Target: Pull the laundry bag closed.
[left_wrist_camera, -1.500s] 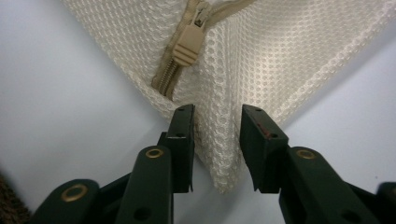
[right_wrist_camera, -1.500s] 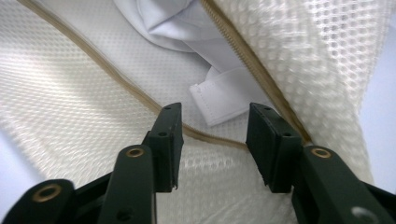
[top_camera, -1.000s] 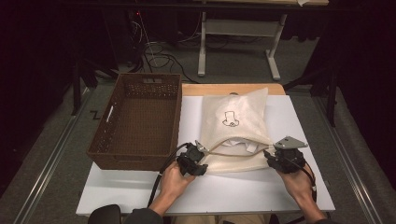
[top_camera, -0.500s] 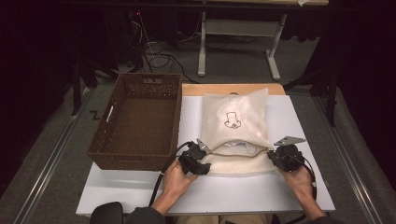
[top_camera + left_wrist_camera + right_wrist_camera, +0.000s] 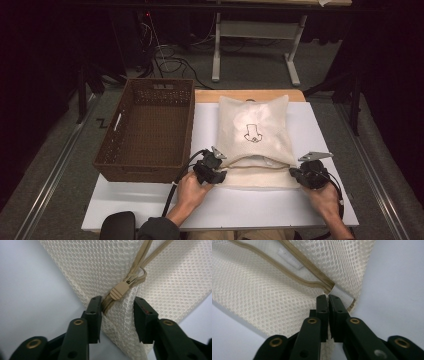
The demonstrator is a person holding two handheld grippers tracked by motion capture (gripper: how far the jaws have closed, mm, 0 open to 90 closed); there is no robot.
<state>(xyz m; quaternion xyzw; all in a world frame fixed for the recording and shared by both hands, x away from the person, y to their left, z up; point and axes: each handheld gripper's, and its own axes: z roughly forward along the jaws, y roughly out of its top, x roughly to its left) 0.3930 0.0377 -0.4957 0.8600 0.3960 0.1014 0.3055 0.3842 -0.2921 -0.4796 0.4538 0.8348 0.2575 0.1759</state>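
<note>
I am pinching the near right corner of the mesh bag [image 5: 287, 290] with my right gripper [image 5: 328, 298], jaws clamped. My left gripper [image 5: 117, 308] is straddling its zipper pull [image 5: 119, 290], jaws apart, just closing. The high view is showing the basket [image 5: 150, 130] to the left.

No readable words, brand names or numbers anywhere. Just one small dark outline drawing printed on the cream mesh bag [image 5: 254, 135], too small to make out as lettering. Also a small white sewn-in tag [image 5: 290, 261] inside the bag's open zipper, blank as far as can be told.
</note>
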